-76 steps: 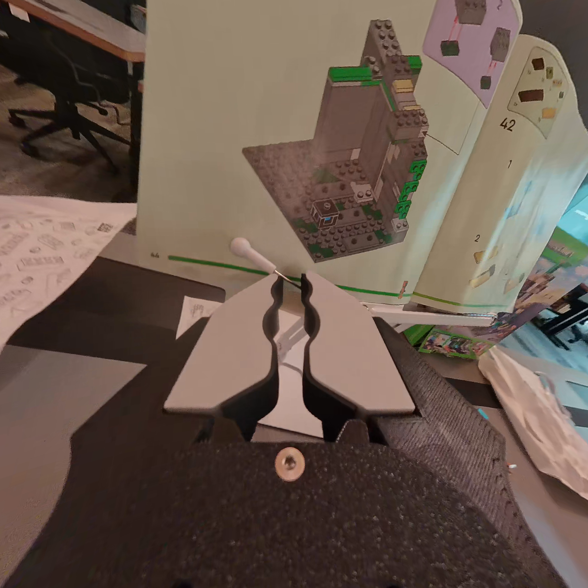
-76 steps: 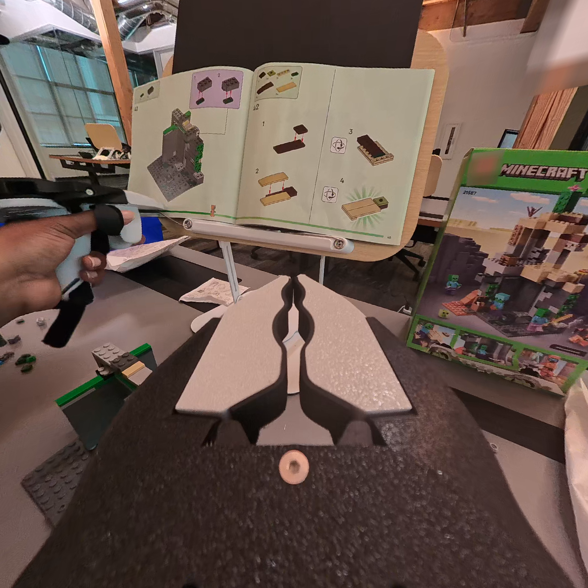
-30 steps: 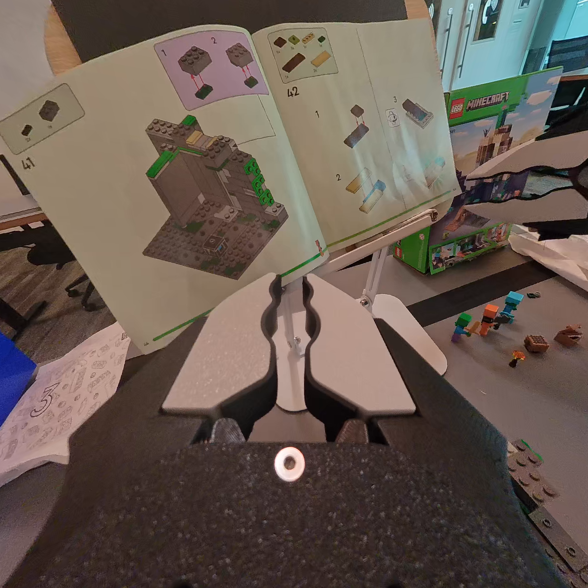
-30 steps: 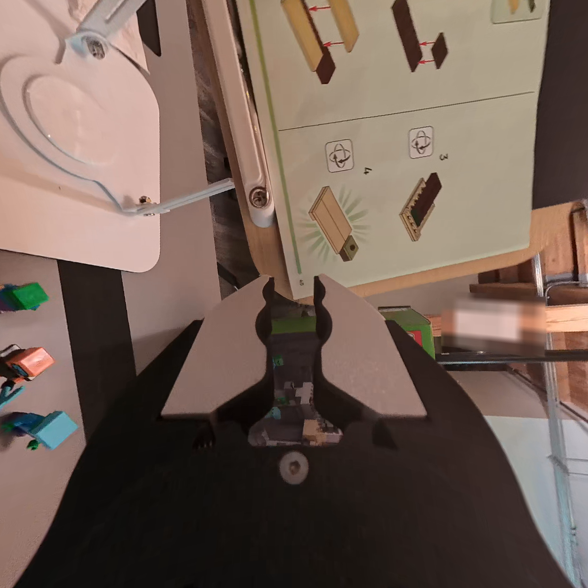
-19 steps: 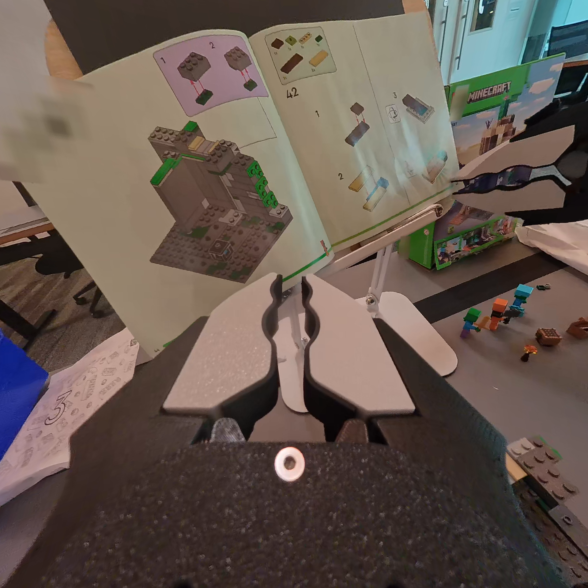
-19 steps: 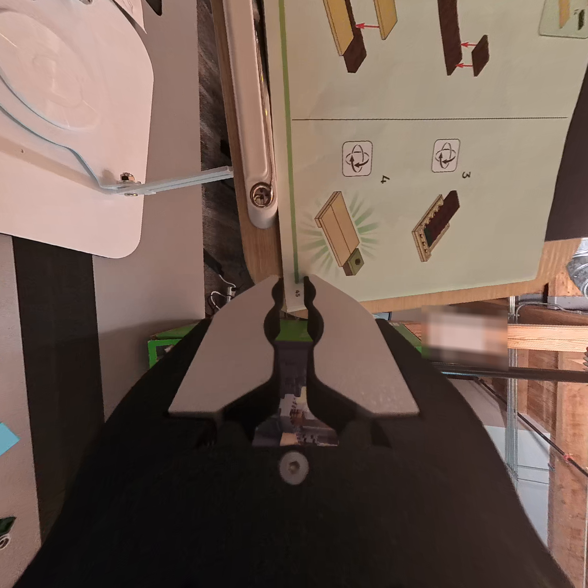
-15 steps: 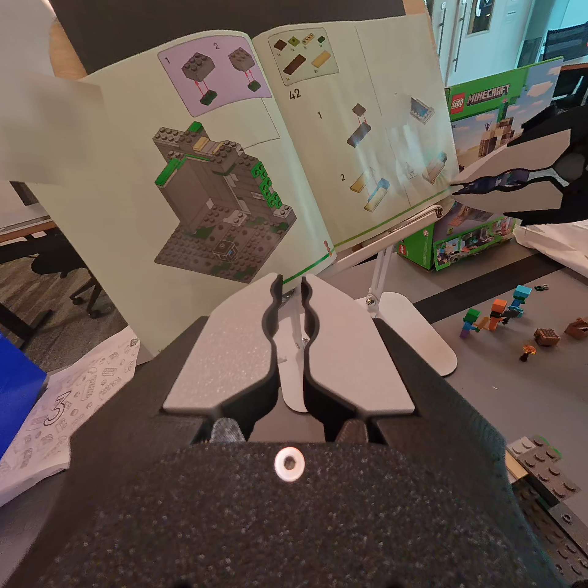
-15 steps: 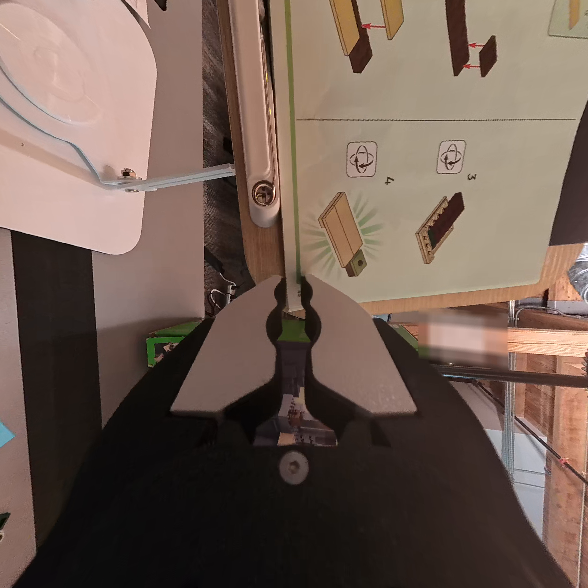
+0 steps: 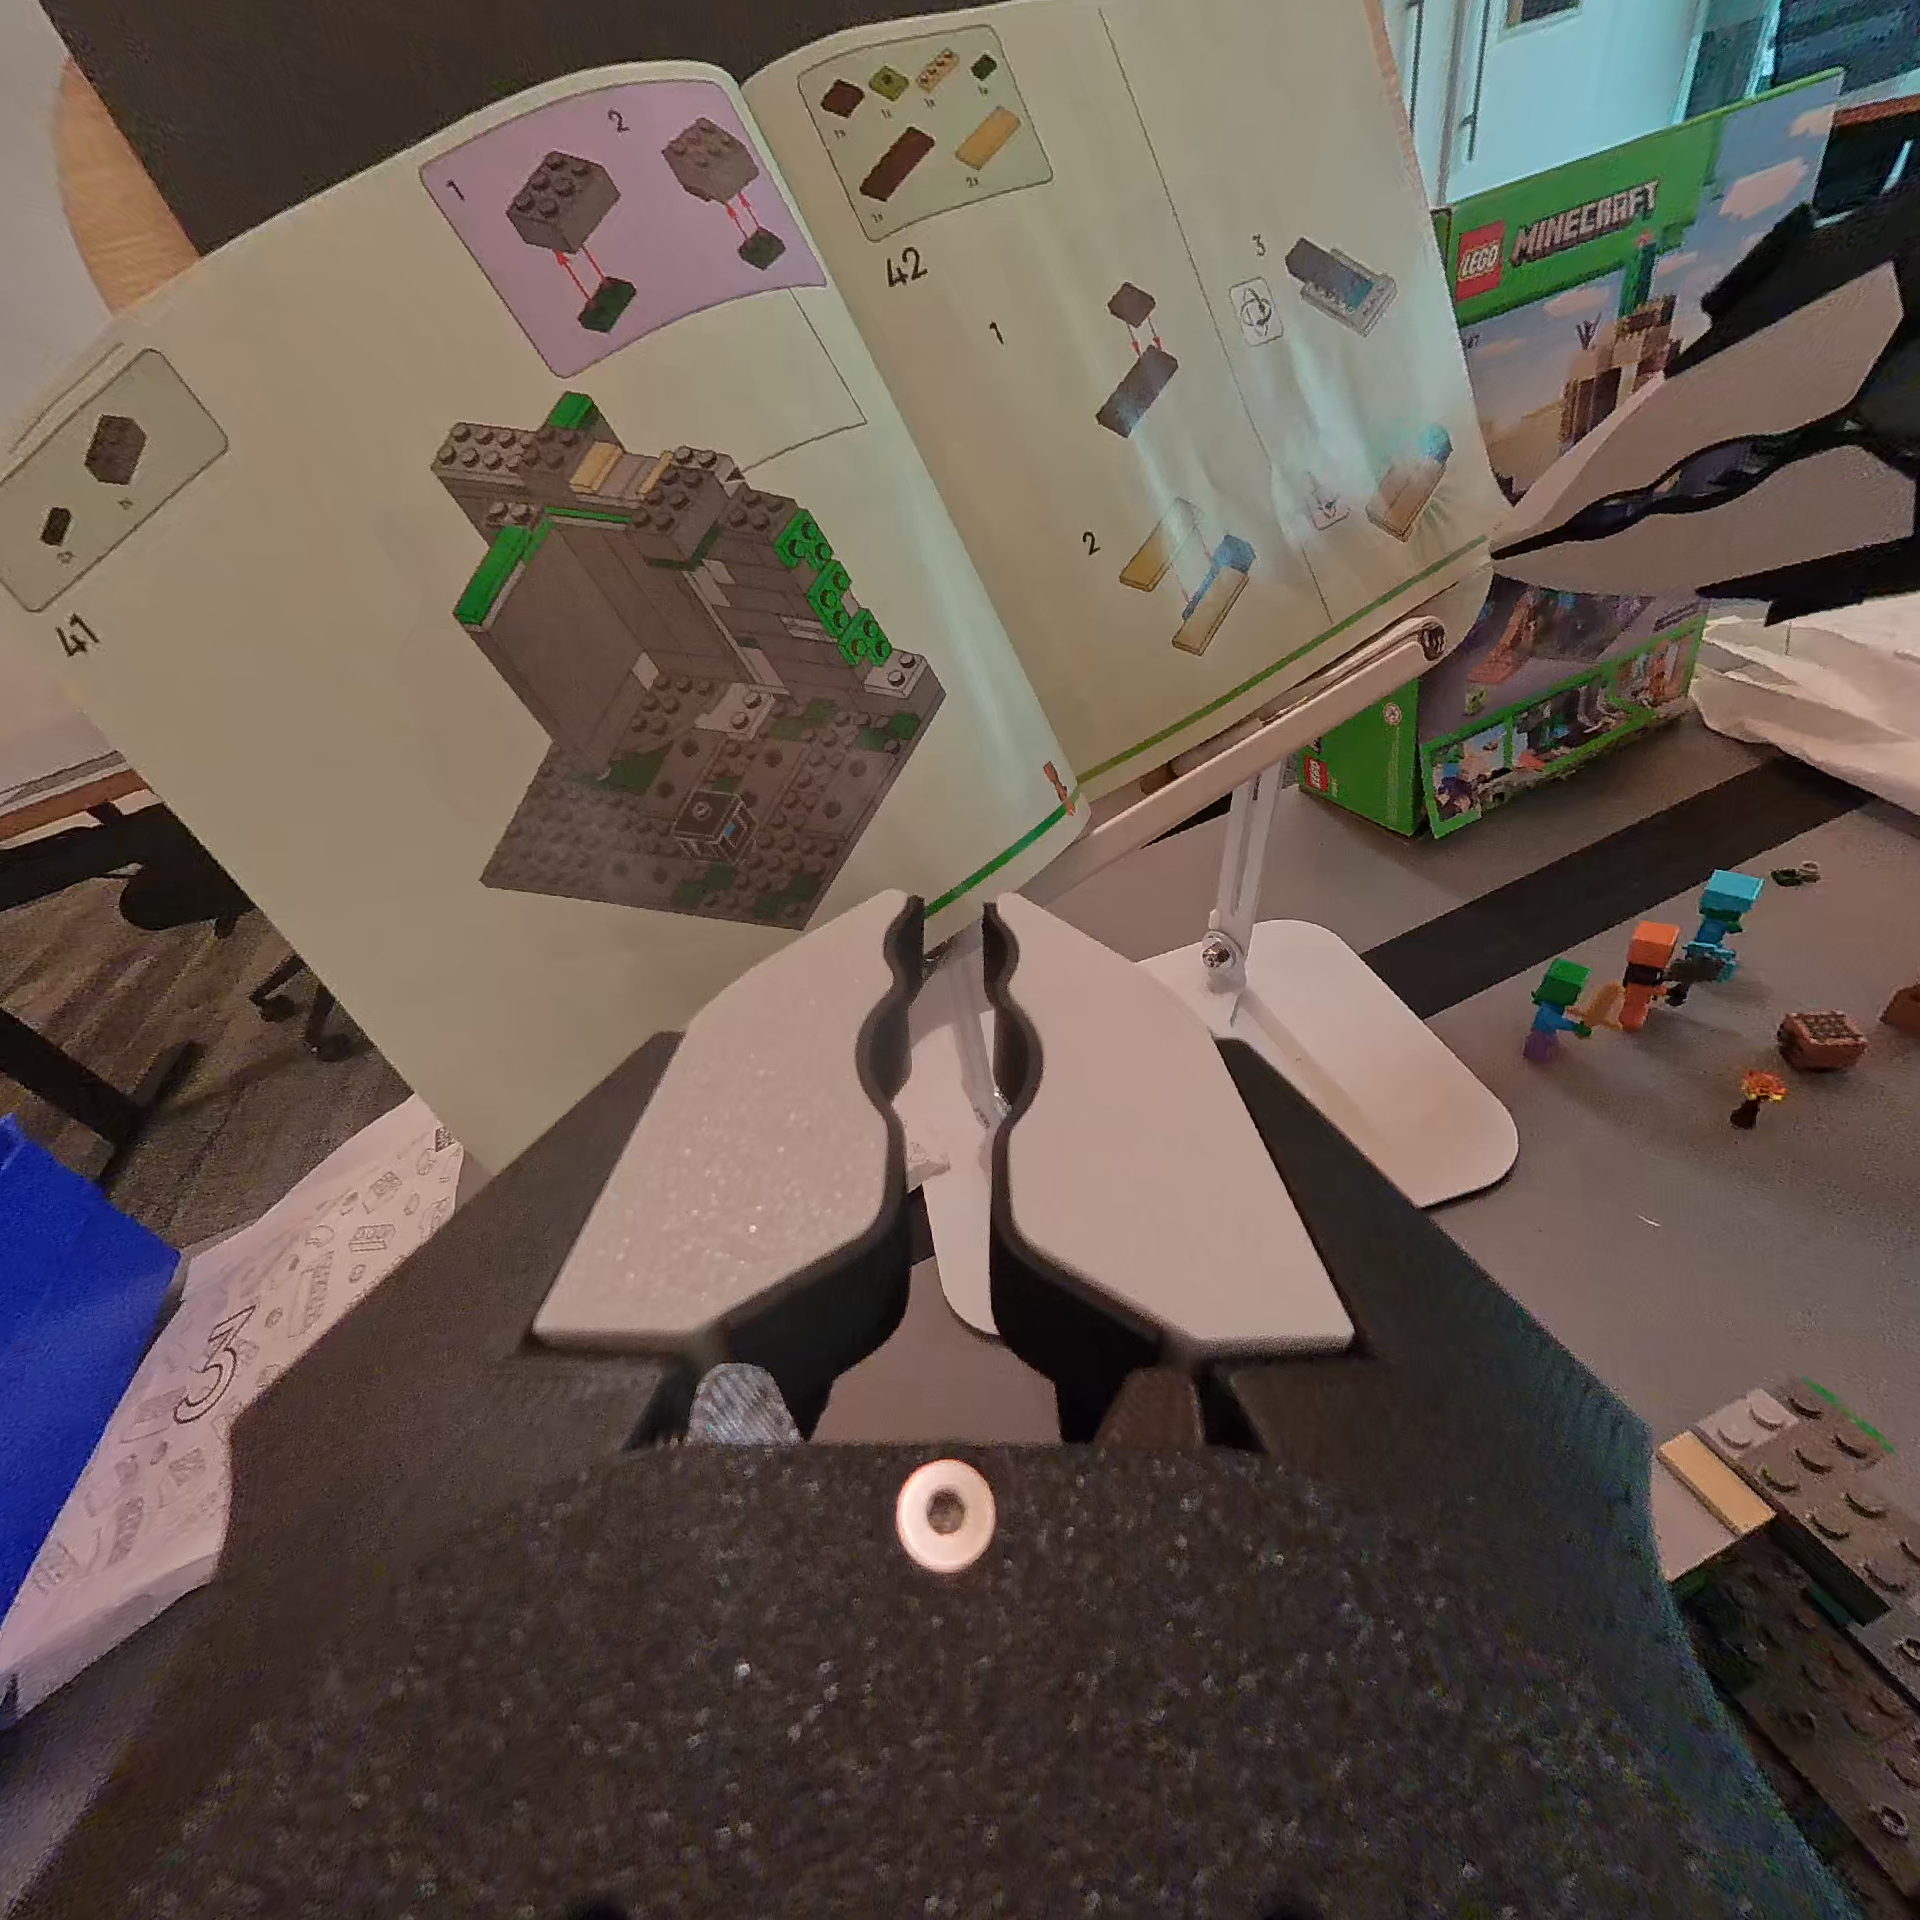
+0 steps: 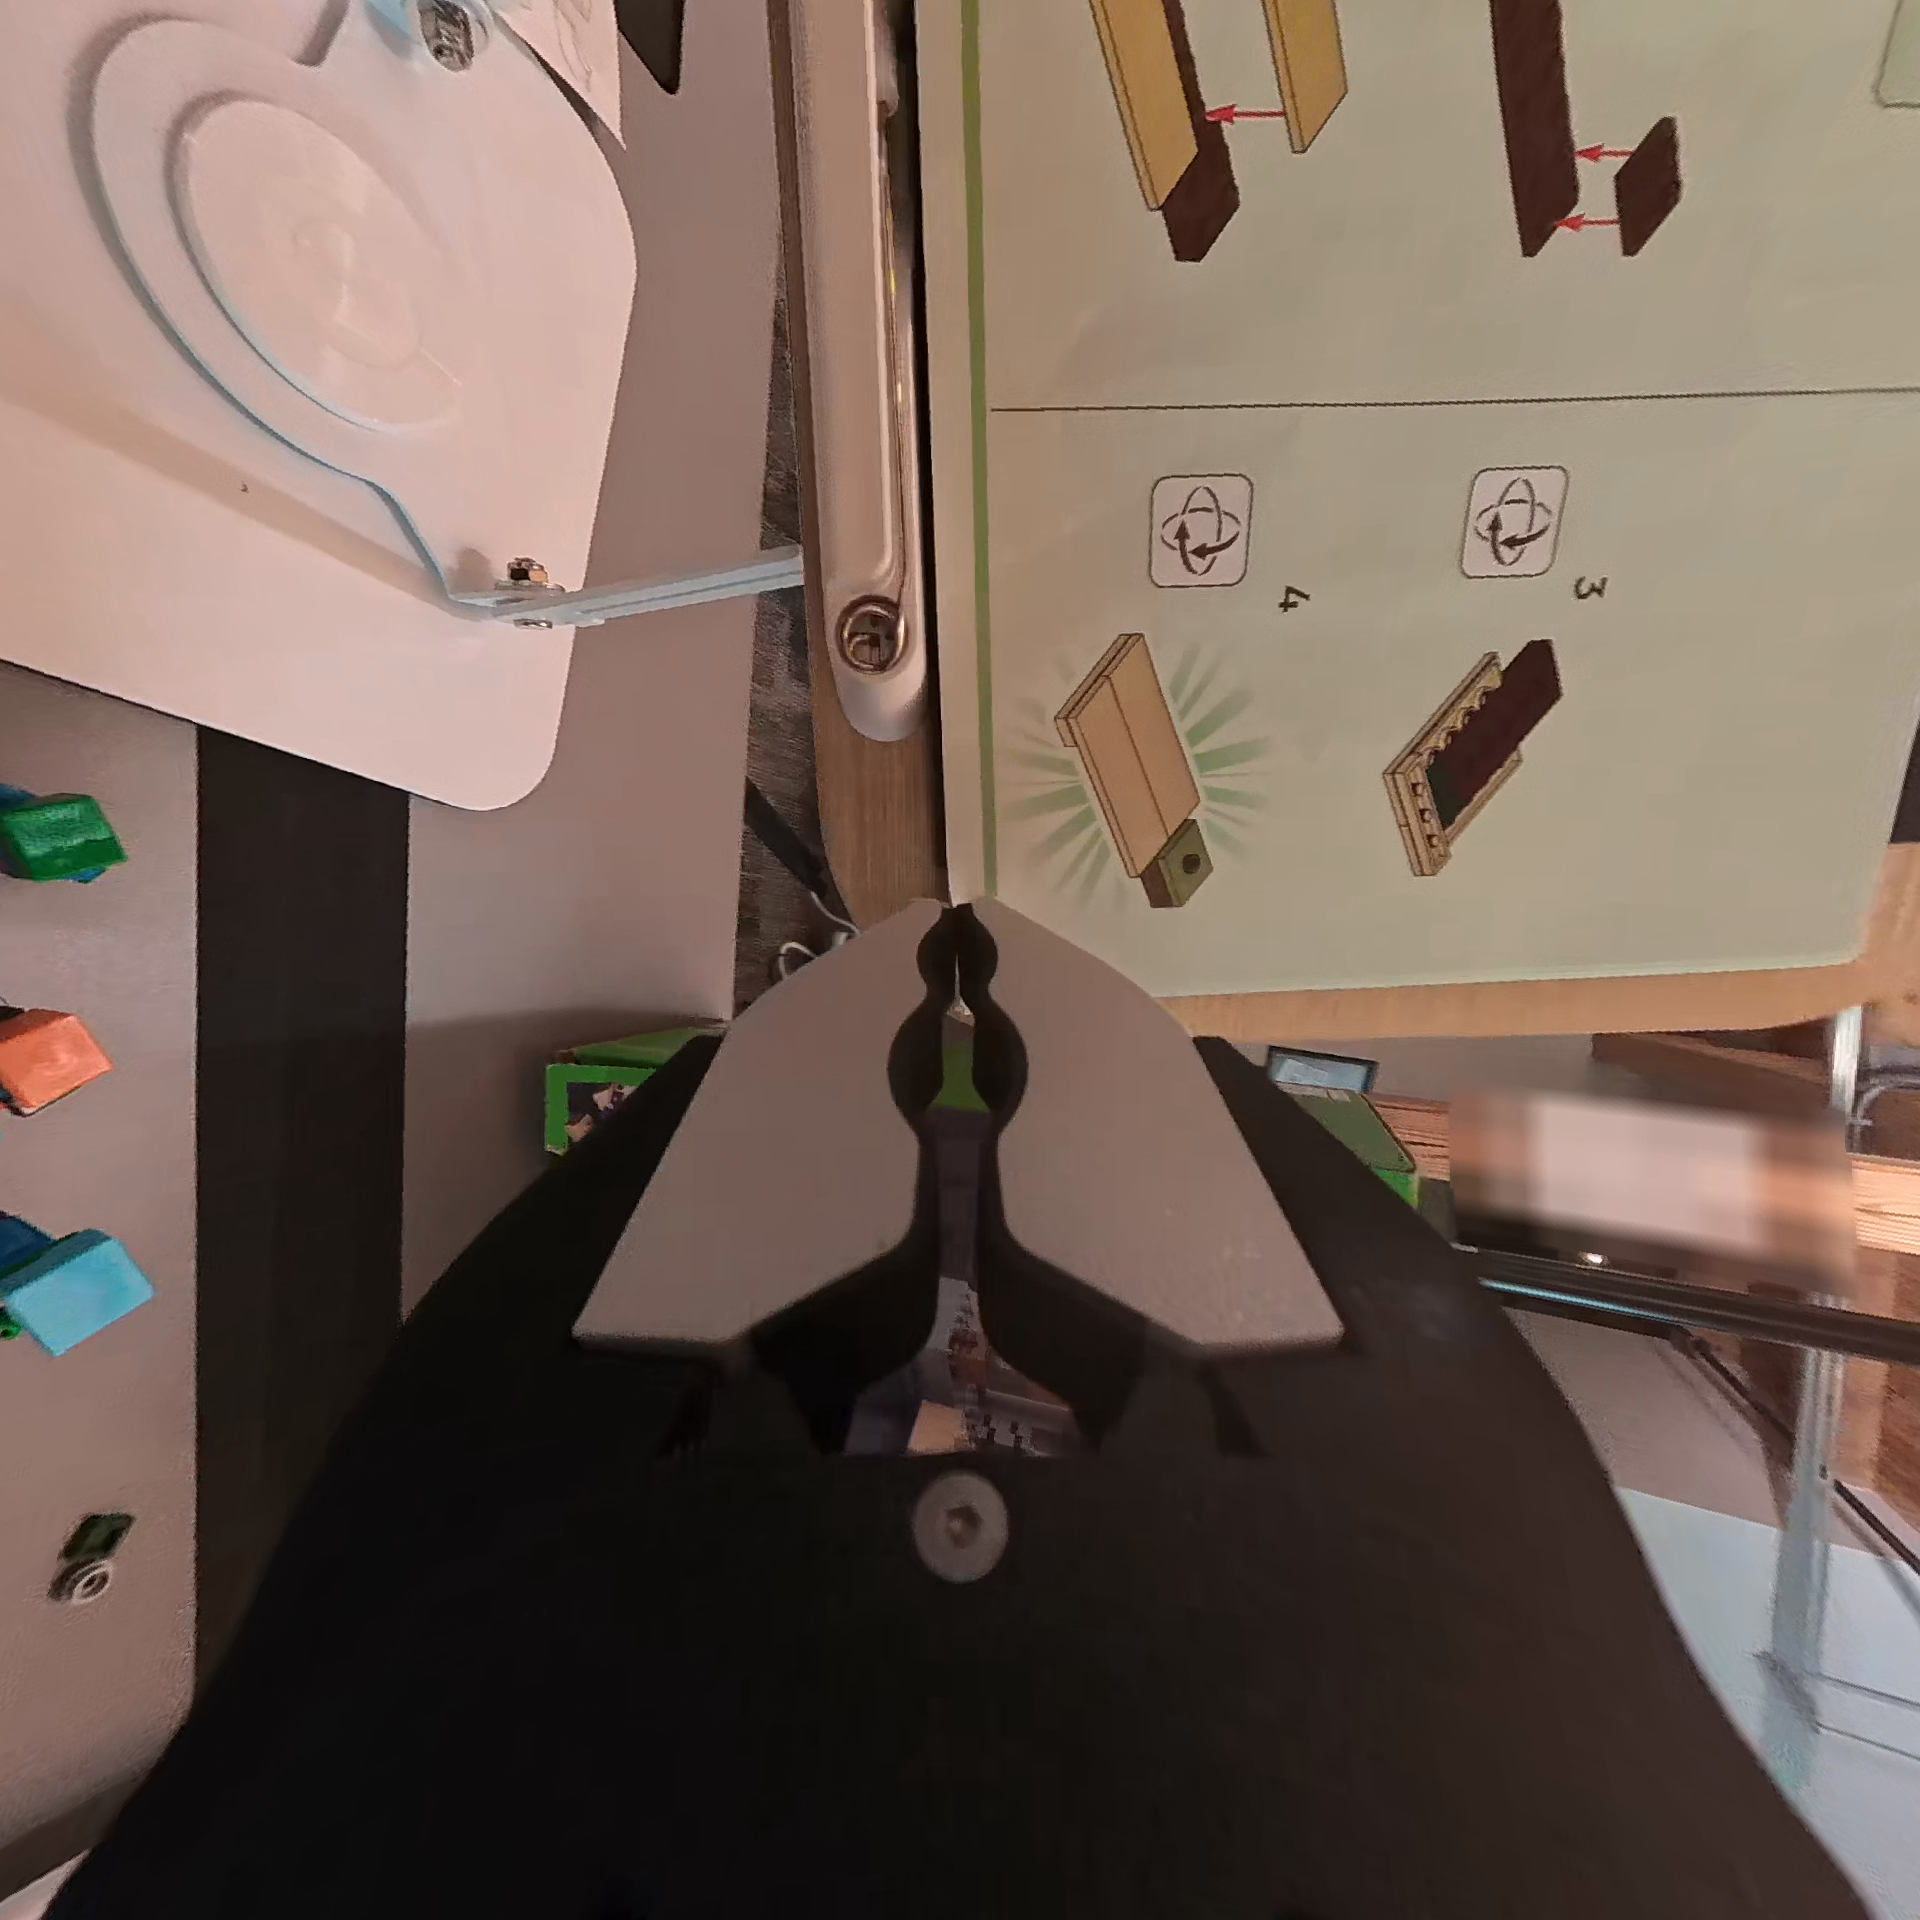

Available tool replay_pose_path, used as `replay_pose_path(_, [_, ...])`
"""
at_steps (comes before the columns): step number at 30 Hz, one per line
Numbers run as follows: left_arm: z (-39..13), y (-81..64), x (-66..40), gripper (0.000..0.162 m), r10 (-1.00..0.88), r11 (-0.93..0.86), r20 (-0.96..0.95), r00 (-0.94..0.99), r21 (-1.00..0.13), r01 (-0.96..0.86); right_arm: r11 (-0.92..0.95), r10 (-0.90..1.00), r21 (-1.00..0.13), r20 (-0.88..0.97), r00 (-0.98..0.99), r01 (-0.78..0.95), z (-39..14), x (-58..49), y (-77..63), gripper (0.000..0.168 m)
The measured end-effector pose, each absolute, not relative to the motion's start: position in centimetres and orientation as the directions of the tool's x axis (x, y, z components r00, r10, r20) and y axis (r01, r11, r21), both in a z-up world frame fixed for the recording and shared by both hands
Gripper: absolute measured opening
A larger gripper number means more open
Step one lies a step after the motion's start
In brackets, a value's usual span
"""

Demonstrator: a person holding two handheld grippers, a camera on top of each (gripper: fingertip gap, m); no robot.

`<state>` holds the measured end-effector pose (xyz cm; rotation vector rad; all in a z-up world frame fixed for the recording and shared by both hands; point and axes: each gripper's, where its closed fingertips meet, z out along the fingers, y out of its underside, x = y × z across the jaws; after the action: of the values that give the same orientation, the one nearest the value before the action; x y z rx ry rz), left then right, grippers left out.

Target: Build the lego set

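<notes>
A: Near first. Left gripper (image 9: 951,920), jaws?

B: Narrow gap between them, nothing held. It hovers low in front of the instruction booklet (image 9: 644,499), pointed at the stand's white base plate (image 9: 1351,1049).

A: Right gripper (image 10: 958,912)?

B: Tips pressed together on the booklet's lower page corner (image 10: 971,883), at 12 o'clock from its cam. Thin sheet nipped, nothing else. In the left view it shows at 2 o'clock, at the page's outer edge.

A: So the step is a page turn?

B: My read, yes. To do it well: keep the pinch on one leaf only, lift away from the stand's lip (image 10: 862,416) before sweeping, arc toward the spine, go slow so the paper doesn't tear or pull the booklet off. Left gripper could steady the far page if it shifts.

A: The lego itself?

B: Partial grey build (image 9: 1808,1538) at 4 o'clock in the left view, near edge of the table (image 9: 1621,1247). Minifigs (image 9: 1642,971) and small loose bits at 3 o'clock, further out.

A: Containers?

B: Set box (image 9: 1558,436) farthest, at 2 o'clock behind the stand; looks shut, contents can't tell. Numbered paper bag (image 9: 208,1382) at 8 o'clock lies flat, prob. emptied. Blue bin (image 9: 62,1299) at 9 o'clock, inside not visible.
</notes>
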<state>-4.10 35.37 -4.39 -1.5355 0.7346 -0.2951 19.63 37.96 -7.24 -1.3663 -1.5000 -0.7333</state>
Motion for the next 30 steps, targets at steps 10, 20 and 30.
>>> replay_pose_path(10, [-4.6, 34.8, -2.1, 0.011, -0.646, 0.087, -0.310, 0.698, -0.938, -0.336, 0.125, 0.668, -0.386, 0.714, 0.210, 0.914, -6.5, 19.3, 36.2, 0.000])
replay_pose_path(20, [-3.9, 33.9, 3.0, 0.020, -0.672, 0.216, -0.463, 0.577, -0.869, -0.445, 0.151, 0.691, -0.399, 0.697, 0.192, 0.905, -5.2, 18.0, 35.2, 0.000])
replay_pose_path(30, [-3.3, 34.0, 11.4, 0.026, -0.677, 0.369, -0.605, 0.419, -0.771, -0.518, 0.191, 0.682, -0.490, 0.690, 0.244, 0.851, -2.7, 16.2, 34.5, 0.000])
